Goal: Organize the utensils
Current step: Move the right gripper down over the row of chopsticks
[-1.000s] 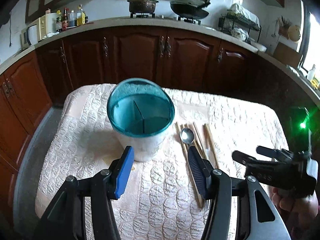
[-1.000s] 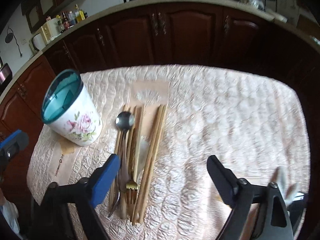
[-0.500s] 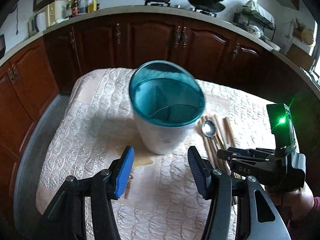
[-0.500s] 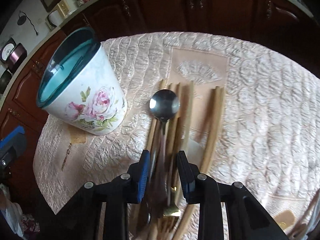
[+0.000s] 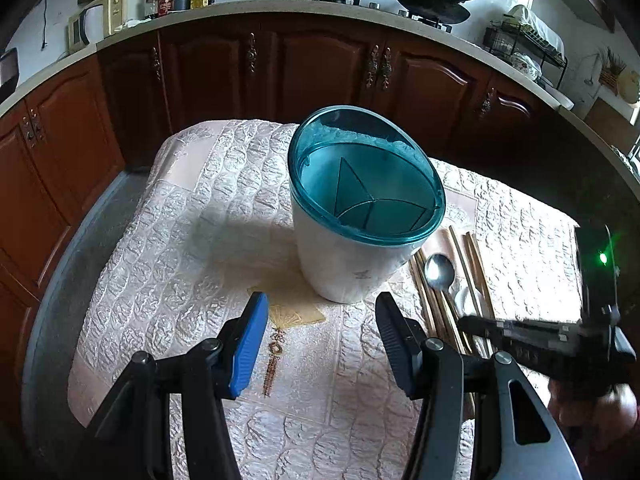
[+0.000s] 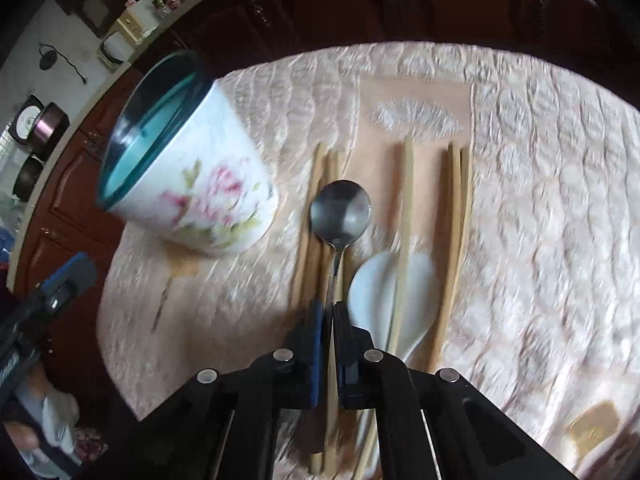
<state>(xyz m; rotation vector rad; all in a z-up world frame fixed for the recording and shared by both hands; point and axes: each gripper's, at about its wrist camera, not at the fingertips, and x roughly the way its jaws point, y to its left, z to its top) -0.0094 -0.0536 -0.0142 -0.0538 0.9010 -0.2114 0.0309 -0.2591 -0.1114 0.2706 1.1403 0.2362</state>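
A white utensil holder (image 5: 344, 264) with a rose print (image 6: 208, 204) and a teal divided rim stands on the quilted table cover (image 5: 192, 240). To its right lie a metal spoon (image 6: 340, 212), a white ceramic spoon (image 6: 380, 292) and several wooden chopsticks (image 6: 407, 200). My right gripper (image 6: 328, 310) points down at the table, its jaws closing tight on the metal spoon's thin handle. A chopstick shows in the gap behind the pads. My left gripper (image 5: 322, 308) stands open in front of the holder, a little short of it, with nothing between its fingers.
Dark wooden cabinets (image 5: 280, 64) run around the back of the table under a counter with pots, bottles and a dish rack. A small gold tassel ornament (image 5: 288, 316) lies on the cloth between the left gripper's fingers. A person's hand (image 5: 592, 408) holds the right gripper.
My right gripper dropped toward the utensils and went from wide open to shut on the metal spoon's handle. The left gripper came closer to the holder, staying open.
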